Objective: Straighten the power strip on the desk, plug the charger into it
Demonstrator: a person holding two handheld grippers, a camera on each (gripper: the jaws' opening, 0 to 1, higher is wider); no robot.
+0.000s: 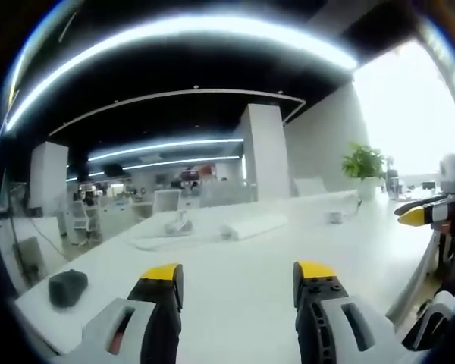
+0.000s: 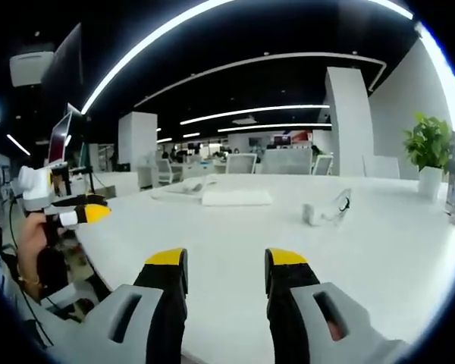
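Observation:
A long white power strip (image 1: 254,225) lies at an angle far out on the white desk (image 1: 243,303); the right gripper view has the strip (image 2: 236,197) left of centre. A small white block with a looped cord, which looks like the charger (image 2: 324,210), sits to its right, small in the left gripper view (image 1: 335,217). My left gripper (image 1: 239,277) is open and holds nothing, well short of both. My right gripper (image 2: 226,265) is open too, over the near desk edge. Each gripper enters the other's view: right (image 1: 423,214), left (image 2: 80,215).
Another white object with a cord (image 1: 177,224) lies left of the strip. A black lump (image 1: 67,288) rests near the desk's left corner. A potted plant (image 2: 428,148) and a bottle (image 2: 453,189) stand at the far right. Chairs and monitors line the left side.

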